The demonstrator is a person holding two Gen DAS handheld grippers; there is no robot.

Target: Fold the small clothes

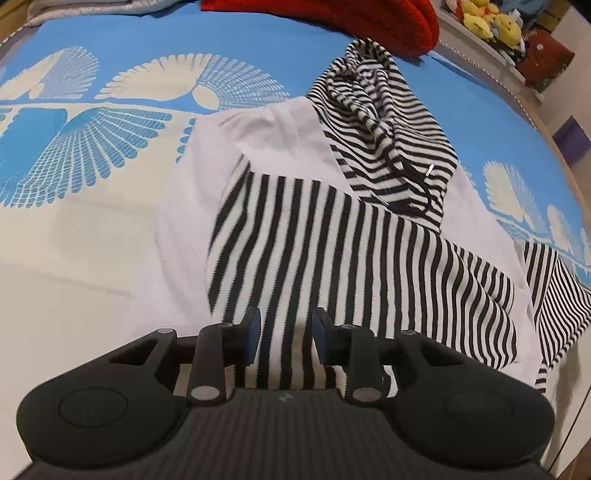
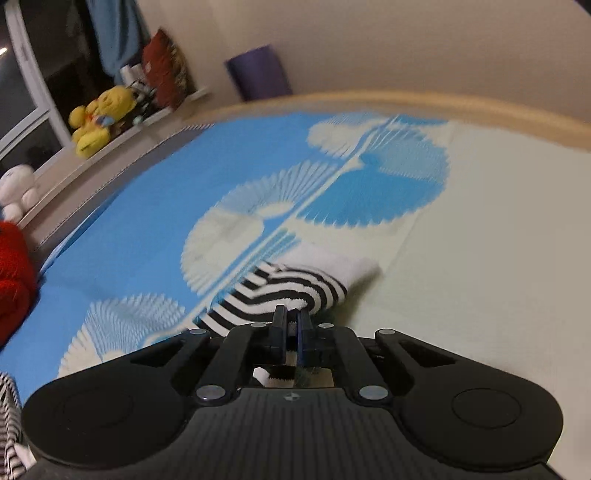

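Nearest the lens in the left wrist view, the left gripper (image 1: 285,334) hovers with its fingers apart over the striped fabric, gripping nothing. In the right wrist view, the right gripper (image 2: 291,325) has its fingers pressed together on a sleeve end (image 2: 306,286) of the same garment, lifting it off the bedspread (image 2: 480,240). Beyond the left gripper the striped hoodie (image 1: 332,236) lies spread on the bed, white body panel showing and the hood (image 1: 384,122) bunched at the far end with its drawstring (image 1: 424,184) loose.

The likely trouble: the pinch on the sleeve looks shallow, so a quick pull could slip it free, or drag the whole garment and rumple the fold. The loose drawstring could also get trapped inside.

Farther off, a red knit (image 1: 369,18) sits near the hood, crowding that end. Yellow plush toys (image 2: 99,118) line a ledge past the bed edge, well clear.
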